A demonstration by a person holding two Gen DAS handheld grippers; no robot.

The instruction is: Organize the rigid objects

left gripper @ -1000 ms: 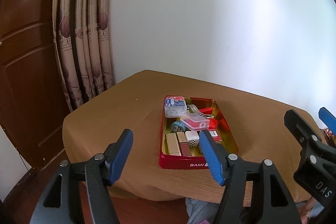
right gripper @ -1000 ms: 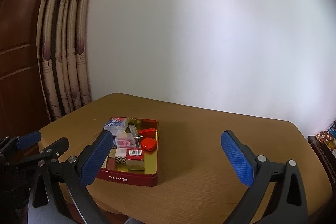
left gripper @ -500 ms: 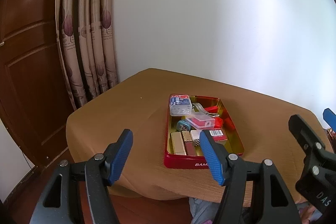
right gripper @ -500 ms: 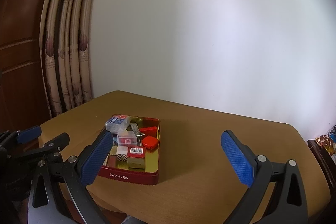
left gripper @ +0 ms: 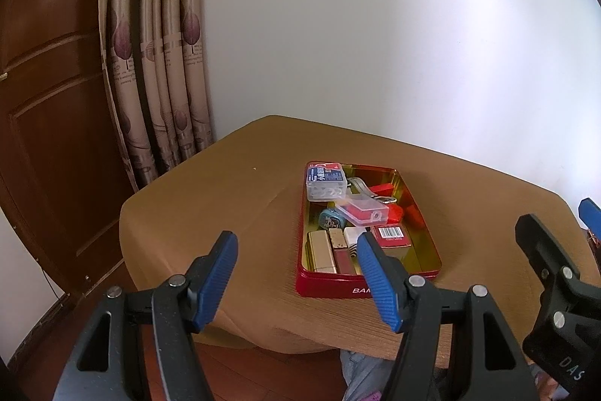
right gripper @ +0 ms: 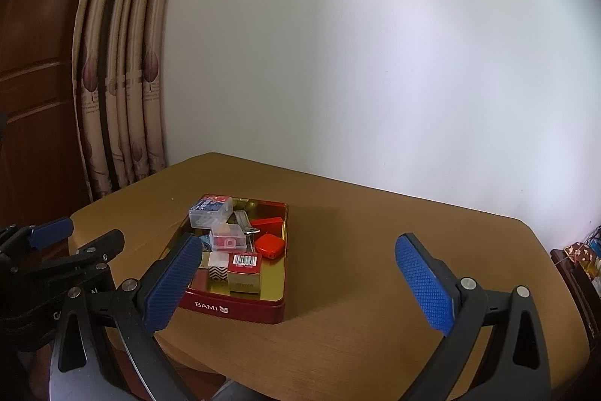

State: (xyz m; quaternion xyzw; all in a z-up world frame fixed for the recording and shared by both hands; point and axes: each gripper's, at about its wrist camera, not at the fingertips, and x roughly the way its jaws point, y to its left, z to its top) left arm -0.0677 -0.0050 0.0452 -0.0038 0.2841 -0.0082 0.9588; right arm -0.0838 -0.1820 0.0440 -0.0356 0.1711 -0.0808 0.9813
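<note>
A red tin tray (left gripper: pixel 330 288) with a gold inside sits on the brown table; it also shows in the right wrist view (right gripper: pixel 240 307). It holds several small items: a clear box with a blue label (left gripper: pixel 325 181), a clear box with a red insert (left gripper: pixel 363 211), a red barcode box (right gripper: pixel 246 260), a round red case (right gripper: pixel 269 245), gold boxes (left gripper: pixel 321 250). My left gripper (left gripper: pixel 296 277) is open and empty, hovering before the table's near edge, left of the tray. My right gripper (right gripper: pixel 300 284) is open and empty, above the table's near edge, right of the tray.
The brown table (right gripper: pixel 375 250) stands against a white wall. Patterned curtains (left gripper: pixel 157 62) and a dark wooden door (left gripper: pixel 45 123) stand to the left. A shelf with small items (right gripper: pixel 582 258) is at the far right. The right gripper's body (left gripper: pixel 556 288) shows at the left view's right edge.
Both grippers have drifted back and up slightly; the tray sits a little lower and farther in the views. Both stay open and empty.
</note>
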